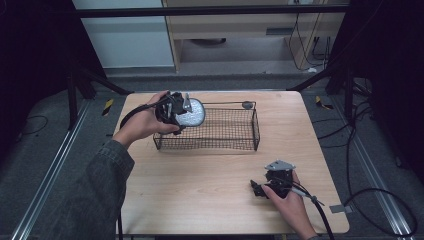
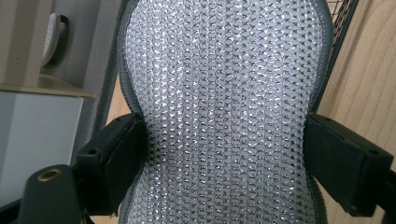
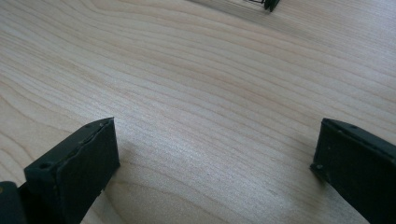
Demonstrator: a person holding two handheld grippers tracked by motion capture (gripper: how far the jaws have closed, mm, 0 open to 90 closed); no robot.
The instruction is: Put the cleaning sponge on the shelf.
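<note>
A silvery mesh scouring pad with a grey rim is held over the left end of a black wire basket. My left gripper is shut on it; in the left gripper view both black jaws squeeze the pad in at its waist. My right gripper rests on the wooden table near the front right, held by a hand. In the right gripper view the right gripper stands open, its jaws wide apart over bare wood with nothing between them.
The wooden table has open surface in front of the basket. A small grey round object sits at the basket's far right corner. Dark frame legs and cables lie on the floor around the table.
</note>
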